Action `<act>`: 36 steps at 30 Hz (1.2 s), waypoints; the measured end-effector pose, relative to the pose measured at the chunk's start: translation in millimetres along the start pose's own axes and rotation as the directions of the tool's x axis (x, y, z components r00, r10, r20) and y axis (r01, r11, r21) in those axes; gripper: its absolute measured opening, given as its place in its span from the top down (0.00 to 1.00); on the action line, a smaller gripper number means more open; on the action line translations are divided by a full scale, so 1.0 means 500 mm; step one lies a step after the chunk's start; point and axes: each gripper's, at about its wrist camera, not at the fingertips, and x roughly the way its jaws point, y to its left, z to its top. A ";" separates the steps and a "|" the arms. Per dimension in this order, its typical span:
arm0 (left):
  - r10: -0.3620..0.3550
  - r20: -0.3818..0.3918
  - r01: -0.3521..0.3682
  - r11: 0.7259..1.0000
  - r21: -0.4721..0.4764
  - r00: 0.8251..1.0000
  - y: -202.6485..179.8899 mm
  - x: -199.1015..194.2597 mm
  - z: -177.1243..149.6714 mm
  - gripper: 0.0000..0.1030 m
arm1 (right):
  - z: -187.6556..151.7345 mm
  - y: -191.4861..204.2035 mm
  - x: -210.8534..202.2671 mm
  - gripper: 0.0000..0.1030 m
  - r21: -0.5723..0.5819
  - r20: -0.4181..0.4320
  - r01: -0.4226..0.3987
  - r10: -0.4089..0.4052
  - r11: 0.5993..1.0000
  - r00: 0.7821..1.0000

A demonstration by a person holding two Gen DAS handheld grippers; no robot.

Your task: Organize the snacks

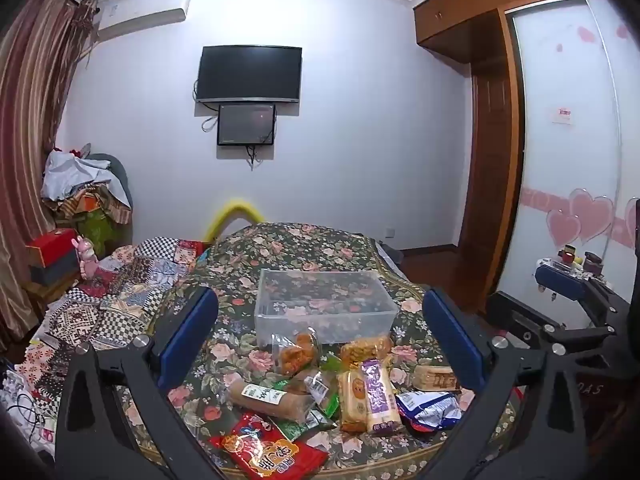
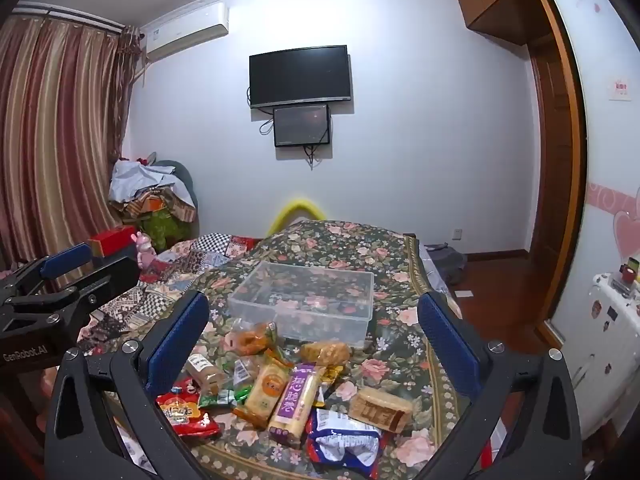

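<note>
Snacks point(image 2: 288, 392) below open hand-held gripper point(image 2: 316, 348)

A clear plastic bin point(image 1: 326, 306) sits upright on the floral bed; wrapped snacks point(image 1: 320, 396) lie scattered just before it.

Snacks heaped on the bed, near side of a box.

The box point(image 2: 308, 300) sits mid-bed point(image 2: 360, 252); the snack pile point(image 2: 280, 384) lies just before it, two packs touching its near wall. A roll point(image 1: 270, 394) lies at the pile's left, a bag point(image 2: 344, 440) nearest, a bar point(image 2: 380, 408) to the right. Far behind, a TV point(image 1: 250, 74) hangs on the wall, a smaller screen point(image 1: 247, 124) under it.
</note>
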 end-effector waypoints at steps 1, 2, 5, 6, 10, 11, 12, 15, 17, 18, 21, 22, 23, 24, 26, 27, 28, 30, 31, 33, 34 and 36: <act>-0.006 -0.005 0.006 1.000 -0.003 1.000 0.002 0.002 0.000 0.00 | -0.001 0.000 0.000 0.00 -0.005 0.008 -0.001 0.001 1.000 1.000; -0.009 0.001 0.009 0.999 -0.039 1.000 0.020 0.000 0.004 0.00 | -0.001 0.000 0.002 0.00 -0.009 -0.005 0.002 -0.002 1.000 1.000; 0.007 0.006 -0.007 1.000 -0.004 1.000 0.017 -0.004 0.014 0.00 | -0.001 -0.001 0.004 0.00 -0.005 -0.004 0.001 -0.001 1.000 1.000; 0.012 0.002 -0.012 1.000 0.018 1.000 0.005 -0.005 0.016 0.00 | 0.000 -0.002 -0.002 0.00 -0.005 -0.003 0.003 -0.003 1.000 1.000; 0.019 0.007 -0.019 0.999 0.029 1.000 -0.007 -0.001 -0.002 0.00 | 0.003 -0.001 -0.004 0.00 -0.003 -0.001 0.009 -0.009 1.000 1.000; 0.020 0.007 -0.020 0.999 0.029 1.000 -0.008 -0.001 -0.002 0.00 | 0.004 0.001 -0.007 0.00 -0.002 0.000 0.009 -0.009 1.000 1.000; 0.016 0.007 -0.016 0.999 0.029 1.000 -0.009 0.000 -0.003 0.00 | 0.005 0.003 -0.009 0.00 -0.001 0.000 0.009 -0.009 1.000 1.000; 0.008 0.002 -0.008 1.000 0.022 1.000 -0.007 0.003 -0.007 0.00 | -0.001 -0.009 0.002 0.00 0.011 -0.003 0.011 -0.011 1.000 1.000; 0.007 0.001 -0.007 1.000 0.023 1.000 -0.008 0.005 -0.008 0.00 | -0.001 -0.012 0.000 0.00 0.015 -0.002 0.011 -0.011 1.000 1.000; 0.007 0.000 -0.007 1.000 0.023 1.000 -0.008 0.005 -0.009 0.00 | -0.001 -0.013 -0.001 0.00 0.016 -0.002 0.012 -0.012 1.000 1.000; 0.005 -0.002 -0.005 1.000 0.027 1.000 -0.010 0.005 -0.010 0.00 | 0.000 -0.014 -0.002 0.00 0.015 -0.002 0.012 -0.012 1.000 1.000; 0.006 -0.003 -0.006 1.000 0.029 1.000 -0.010 0.005 -0.011 0.00 | 0.001 -0.013 -0.002 0.00 0.016 -0.002 0.013 -0.013 1.000 1.000; 0.007 -0.003 -0.007 0.999 0.032 1.000 -0.012 0.007 -0.012 0.00 | 0.000 -0.013 -0.001 0.00 0.017 -0.001 0.013 -0.013 1.000 1.000; 0.007 -0.002 -0.007 0.999 0.033 1.000 -0.012 0.008 -0.013 0.00 | 0.001 -0.014 -0.002 0.00 0.019 -0.001 0.013 -0.013 1.000 1.000; 0.008 -0.003 -0.008 0.999 0.033 1.000 -0.012 0.008 -0.015 0.00 | 0.001 -0.014 -0.003 0.00 0.020 0.000 0.012 -0.012 1.000 1.000; 0.006 -0.003 -0.006 0.999 0.032 1.000 -0.012 0.008 -0.015 0.00 | 0.001 -0.015 -0.003 0.00 0.019 0.001 0.012 -0.012 1.000 1.000; 0.006 -0.003 -0.005 0.999 0.031 1.000 -0.011 0.008 -0.014 0.00 | 0.001 -0.013 -0.002 0.00 0.018 0.001 0.013 -0.013 1.000 1.000; 0.006 -0.002 -0.006 1.000 0.029 1.000 -0.010 0.008 -0.014 0.00 | 0.000 -0.013 -0.001 0.00 0.018 0.000 0.012 -0.012 1.000 1.000; 0.006 -0.002 -0.005 1.000 0.030 1.000 -0.010 0.008 -0.015 0.00 | -0.001 -0.013 -0.001 0.00 0.019 0.001 0.013 -0.013 1.000 1.000; 0.005 -0.002 -0.005 1.000 0.029 1.000 -0.010 0.008 -0.015 0.00 | -0.001 -0.013 -0.001 0.00 0.019 0.002 0.012 -0.012 1.000 1.000; 0.005 -0.002 -0.005 1.000 0.029 1.000 -0.011 0.008 -0.015 0.00 | 0.000 -0.013 -0.001 0.00 0.018 0.001 0.014 -0.014 1.000 1.000; 0.007 -0.002 -0.007 1.000 0.029 1.000 -0.010 0.007 -0.014 0.00 | 0.000 -0.013 -0.001 0.00 0.019 0.001 0.014 -0.014 1.000 1.000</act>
